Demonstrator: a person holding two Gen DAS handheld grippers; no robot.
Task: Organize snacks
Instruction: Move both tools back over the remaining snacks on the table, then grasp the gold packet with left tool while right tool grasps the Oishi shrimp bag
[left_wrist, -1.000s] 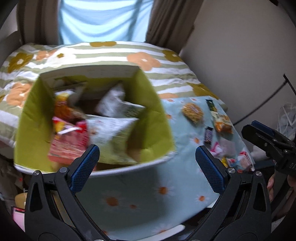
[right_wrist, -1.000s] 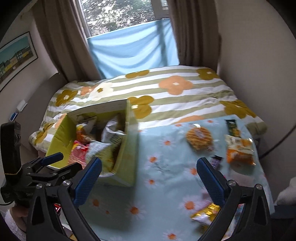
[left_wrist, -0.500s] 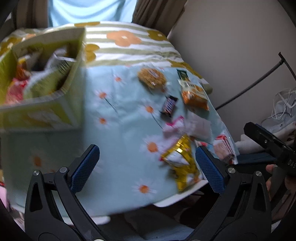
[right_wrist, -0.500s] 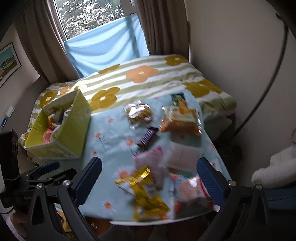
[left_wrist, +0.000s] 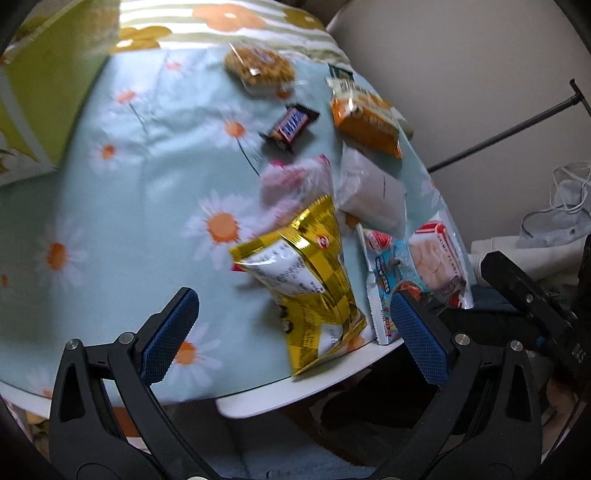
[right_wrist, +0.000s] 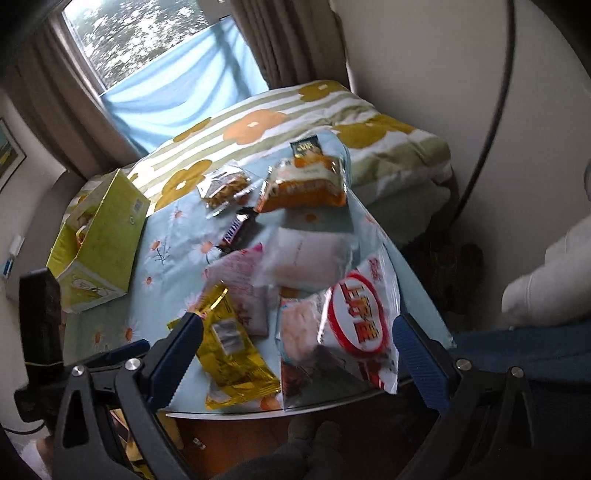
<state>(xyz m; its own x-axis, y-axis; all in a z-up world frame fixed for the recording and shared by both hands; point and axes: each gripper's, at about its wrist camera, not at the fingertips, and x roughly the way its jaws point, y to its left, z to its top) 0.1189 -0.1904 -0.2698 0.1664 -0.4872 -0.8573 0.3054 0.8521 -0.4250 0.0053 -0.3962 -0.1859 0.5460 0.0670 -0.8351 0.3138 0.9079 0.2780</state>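
Several snacks lie on the daisy tablecloth (left_wrist: 110, 206): a gold packet (left_wrist: 314, 273) (right_wrist: 231, 350), a red-and-white shrimp bag (left_wrist: 436, 262) (right_wrist: 354, 321), a pink packet (left_wrist: 295, 177) (right_wrist: 243, 280), a white packet (left_wrist: 373, 195) (right_wrist: 306, 258), a chocolate bar (left_wrist: 291, 123) (right_wrist: 238, 229), an orange packet (left_wrist: 365, 114) (right_wrist: 306, 184) and a round cracker pack (left_wrist: 258, 68) (right_wrist: 225, 184). The yellow-green box (right_wrist: 99, 236) (left_wrist: 48, 85) stands at the left. My left gripper (left_wrist: 291, 332) is open above the gold packet. My right gripper (right_wrist: 295, 354) is open over the shrimp bag.
A bed with a striped flower quilt (right_wrist: 258, 122) lies behind the table. A window with a blue curtain (right_wrist: 177, 85) is beyond it. The wall (left_wrist: 461, 74) is close on the right. The table's front edge (left_wrist: 295, 391) is right below my grippers.
Both grippers have swung right, away from the box, and come down closer to the loose snacks at the table's front right. Both have stayed open and empty.
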